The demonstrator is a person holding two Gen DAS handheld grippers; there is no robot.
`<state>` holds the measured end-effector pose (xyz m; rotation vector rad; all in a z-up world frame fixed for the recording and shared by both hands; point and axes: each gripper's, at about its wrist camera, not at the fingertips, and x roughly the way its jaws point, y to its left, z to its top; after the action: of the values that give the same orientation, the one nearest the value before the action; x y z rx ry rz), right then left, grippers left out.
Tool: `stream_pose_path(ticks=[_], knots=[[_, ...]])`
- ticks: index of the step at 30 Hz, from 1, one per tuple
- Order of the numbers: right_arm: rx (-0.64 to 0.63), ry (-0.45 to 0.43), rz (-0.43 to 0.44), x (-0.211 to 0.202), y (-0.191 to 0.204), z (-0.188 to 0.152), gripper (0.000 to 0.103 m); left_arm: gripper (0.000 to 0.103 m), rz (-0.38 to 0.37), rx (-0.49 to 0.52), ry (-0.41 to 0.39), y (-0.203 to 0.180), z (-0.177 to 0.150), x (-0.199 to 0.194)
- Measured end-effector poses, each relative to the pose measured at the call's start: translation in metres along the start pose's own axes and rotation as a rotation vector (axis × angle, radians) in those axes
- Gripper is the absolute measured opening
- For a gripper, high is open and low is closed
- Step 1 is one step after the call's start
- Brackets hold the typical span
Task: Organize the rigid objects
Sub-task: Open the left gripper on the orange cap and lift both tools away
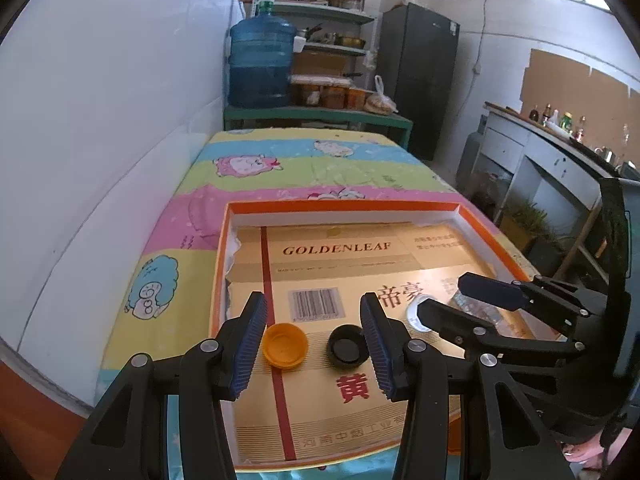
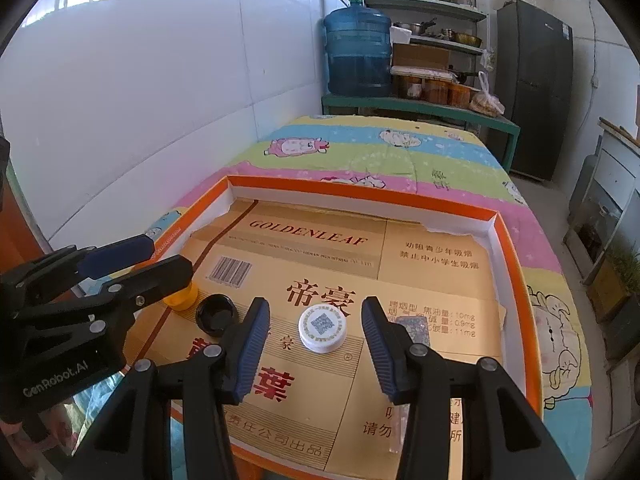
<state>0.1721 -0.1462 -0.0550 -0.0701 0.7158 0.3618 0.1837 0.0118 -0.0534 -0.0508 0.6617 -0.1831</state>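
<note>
An orange-rimmed tray [image 1: 484,236] lined with gold cardboard lies on the bed. An orange cap [image 1: 285,345] and a black cap [image 1: 347,348] lie side by side between the fingers of my open, empty left gripper [image 1: 316,340]. A white cap with a QR print [image 2: 322,328] lies between the fingers of my open, empty right gripper [image 2: 316,340]; it shows partly in the left wrist view [image 1: 414,314]. A small clear packet [image 2: 416,330] lies by the right finger. The orange cap [image 2: 182,295] and black cap [image 2: 216,314] also show in the right wrist view, under the left gripper [image 2: 160,256].
The tray [image 2: 512,240] rests on a cartoon-print bedcover [image 1: 304,160]. A white wall runs along the left. Beyond the bed stand a blue water jug [image 1: 260,64], shelves with jars, and a dark fridge [image 1: 416,76]. A counter [image 1: 552,148] is at right.
</note>
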Motion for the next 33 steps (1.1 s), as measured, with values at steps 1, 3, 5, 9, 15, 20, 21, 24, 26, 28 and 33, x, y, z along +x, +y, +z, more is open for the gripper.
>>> stream_pose_path(ticks=[1,3,5,9,15,20,21,24,26,28,33], knots=[[0.001,-0.005,-0.002,-0.001,0.0,0.0,0.048,0.05,0.0,0.001,-0.008,0.0,0.0,-0.002],[0.007,-0.018,-0.008,-0.004,0.0,0.001,0.048,0.05,-0.008,-0.004,-0.024,0.0,0.002,-0.005],[0.022,-0.031,-0.01,-0.006,-0.002,0.002,0.048,0.05,-0.014,-0.013,-0.032,0.0,0.003,-0.007],[0.035,-0.058,-0.044,-0.01,-0.005,0.004,0.048,0.05,0.004,-0.037,-0.03,0.0,0.008,-0.014],[0.049,-0.075,-0.097,-0.034,-0.002,0.006,0.048,0.05,0.021,0.012,-0.078,-0.018,0.009,-0.054],[0.06,-0.077,-0.159,-0.068,0.006,-0.002,0.048,0.05,0.008,-0.016,-0.095,-0.024,-0.003,-0.091],[0.067,-0.077,-0.174,-0.075,0.008,-0.004,0.048,0.05,0.009,-0.022,-0.101,-0.025,-0.008,-0.1],[0.087,-0.085,-0.215,-0.097,0.012,-0.011,0.048,0.05,0.012,-0.028,-0.115,-0.029,-0.019,-0.121],[0.109,-0.091,-0.213,-0.112,0.014,-0.017,0.048,0.05,0.011,-0.034,-0.122,-0.029,-0.025,-0.132],[0.115,-0.1,-0.22,-0.125,0.018,-0.021,0.048,0.05,0.005,-0.04,-0.128,-0.03,-0.032,-0.145],[0.115,-0.11,-0.246,-0.146,0.029,-0.032,0.048,0.05,0.002,-0.048,-0.132,-0.035,-0.047,-0.17]])
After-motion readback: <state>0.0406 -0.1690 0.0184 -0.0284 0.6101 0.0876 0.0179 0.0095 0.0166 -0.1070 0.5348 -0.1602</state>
